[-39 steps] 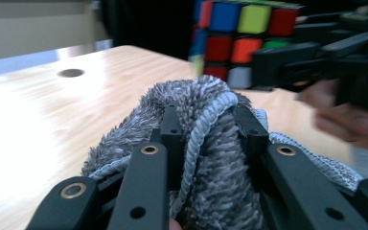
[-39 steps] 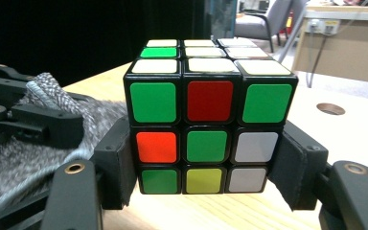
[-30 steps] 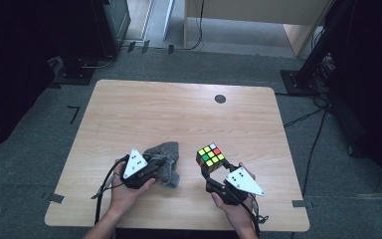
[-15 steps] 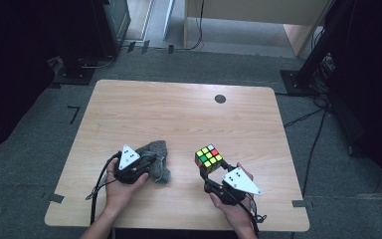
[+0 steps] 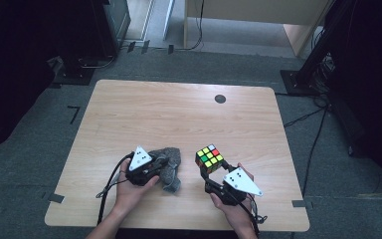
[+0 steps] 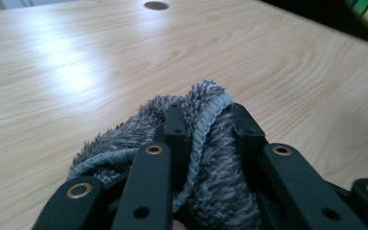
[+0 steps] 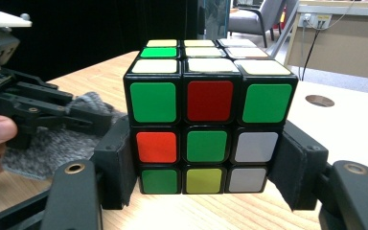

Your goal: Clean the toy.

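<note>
The left gripper (image 5: 165, 164) is pinching a bunch of the grey fuzzy cloth (image 5: 169, 167); its jaws have just been closing, and in the left gripper view the pile is bulging up between and over both black fingers (image 6: 175, 125). The rest of the cloth is lying on the table (image 5: 179, 114) just ahead of and beside that claw. To do this step well, the person should be keeping the pinch deep in the fold, not on the loose rim, so the fabric is not slipping out when lifted or dragged toward the cube.

To the right, the right gripper (image 5: 210, 174) is holding the puzzle cube (image 5: 209, 157) between its padded jaws, which are standing about halfway closed. The cube is sitting upright on the table, squarely between the pads (image 7: 117, 158); they seem to be pressing both side faces, though the contact itself is hard to confirm. This hand should be keeping the cube still and level while the cloth is being brought over, with its top and front faces left free for wiping.
</note>
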`<state>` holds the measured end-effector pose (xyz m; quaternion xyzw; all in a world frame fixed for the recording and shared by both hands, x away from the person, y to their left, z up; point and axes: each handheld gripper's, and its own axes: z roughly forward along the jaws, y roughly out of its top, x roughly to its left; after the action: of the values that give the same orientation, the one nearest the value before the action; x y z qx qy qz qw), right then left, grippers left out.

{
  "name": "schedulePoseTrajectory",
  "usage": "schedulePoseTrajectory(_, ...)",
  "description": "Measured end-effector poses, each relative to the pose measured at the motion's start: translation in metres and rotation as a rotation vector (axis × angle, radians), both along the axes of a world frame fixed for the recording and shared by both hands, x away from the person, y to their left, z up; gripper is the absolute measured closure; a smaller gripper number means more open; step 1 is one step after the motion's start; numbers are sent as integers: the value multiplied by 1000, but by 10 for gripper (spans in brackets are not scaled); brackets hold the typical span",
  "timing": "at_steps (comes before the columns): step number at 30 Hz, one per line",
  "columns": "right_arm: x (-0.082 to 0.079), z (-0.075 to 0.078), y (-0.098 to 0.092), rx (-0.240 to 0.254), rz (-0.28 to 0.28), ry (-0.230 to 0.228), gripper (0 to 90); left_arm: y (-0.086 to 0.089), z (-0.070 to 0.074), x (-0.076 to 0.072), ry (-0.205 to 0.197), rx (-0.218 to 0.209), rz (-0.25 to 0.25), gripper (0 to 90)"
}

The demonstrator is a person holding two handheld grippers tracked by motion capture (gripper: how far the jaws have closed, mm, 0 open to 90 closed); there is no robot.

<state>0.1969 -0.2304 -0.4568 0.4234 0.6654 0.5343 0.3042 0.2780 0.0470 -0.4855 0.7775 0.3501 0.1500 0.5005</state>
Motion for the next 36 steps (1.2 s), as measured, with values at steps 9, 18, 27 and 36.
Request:
schedulePoseTrajectory(9,0,3,-3,8,-8,-8,346,-52,-6,7,20,-138,-106,753)
schedulePoseTrajectory(18,0,1,-7,6,-14,-2,346,-79,-25,9,71,-41,-139,691)
schedulePoseTrajectory(27,1,1,-6,4,-14,1,346,-65,-12,10,75,-44,-128,394)
schedulePoseTrajectory(36,0,1,-2,4,-5,0,346,-2,18,7,59,-156,-64,265)
